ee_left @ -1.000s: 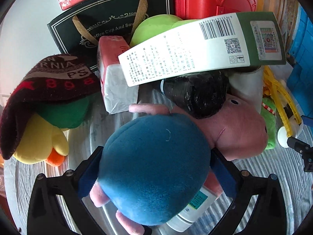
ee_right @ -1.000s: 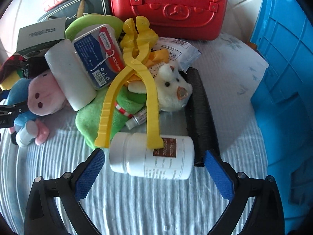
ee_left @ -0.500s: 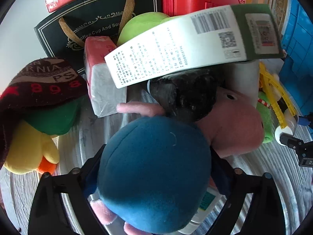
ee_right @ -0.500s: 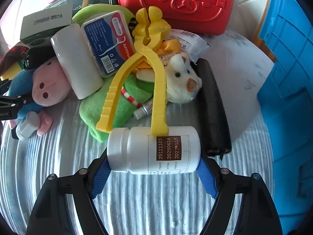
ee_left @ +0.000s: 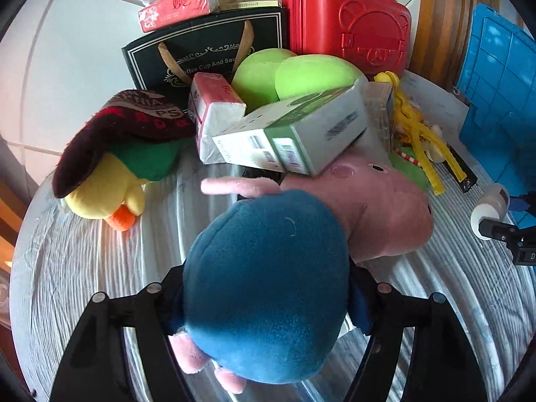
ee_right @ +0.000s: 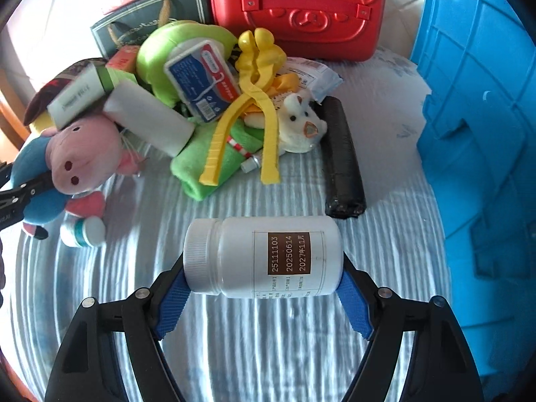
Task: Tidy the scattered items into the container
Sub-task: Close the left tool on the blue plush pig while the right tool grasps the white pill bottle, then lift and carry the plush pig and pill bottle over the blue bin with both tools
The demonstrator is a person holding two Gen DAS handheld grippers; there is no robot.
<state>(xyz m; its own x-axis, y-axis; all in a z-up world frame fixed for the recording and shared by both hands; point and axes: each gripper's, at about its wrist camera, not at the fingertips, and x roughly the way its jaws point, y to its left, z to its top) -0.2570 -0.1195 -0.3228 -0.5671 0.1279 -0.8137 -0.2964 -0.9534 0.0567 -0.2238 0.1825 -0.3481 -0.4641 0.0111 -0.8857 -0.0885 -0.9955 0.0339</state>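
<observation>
A pig plush (ee_left: 264, 261) with a blue body and pink head hangs between the fingers of my left gripper (ee_left: 268, 305), raised off the striped cloth. The jaws are still closing and their pads press into the blue body. The right wrist view shows the same pig plush (ee_right: 80, 154) at far left. My right gripper (ee_right: 263, 288) is shut on a white bottle (ee_right: 264, 258), held sideways by its cap and base above the cloth. The blue container (ee_right: 475, 134) stands to the right.
A pile lies behind: red case (ee_right: 298, 10), yellow tongs (ee_right: 248, 100), white bear plush (ee_right: 298, 124), black roll (ee_right: 341, 160), green-and-white box (ee_left: 294, 134), duck plush in a dark hat (ee_left: 110, 181), dark gift bag (ee_left: 201, 57). A small white jar (ee_right: 83, 231) lies on the cloth.
Left jaws narrowed onto the pig plush and lifted it back from the pile; the box now leans on its head. Right jaws closed on the bottle and raised it clear of the tongs.
</observation>
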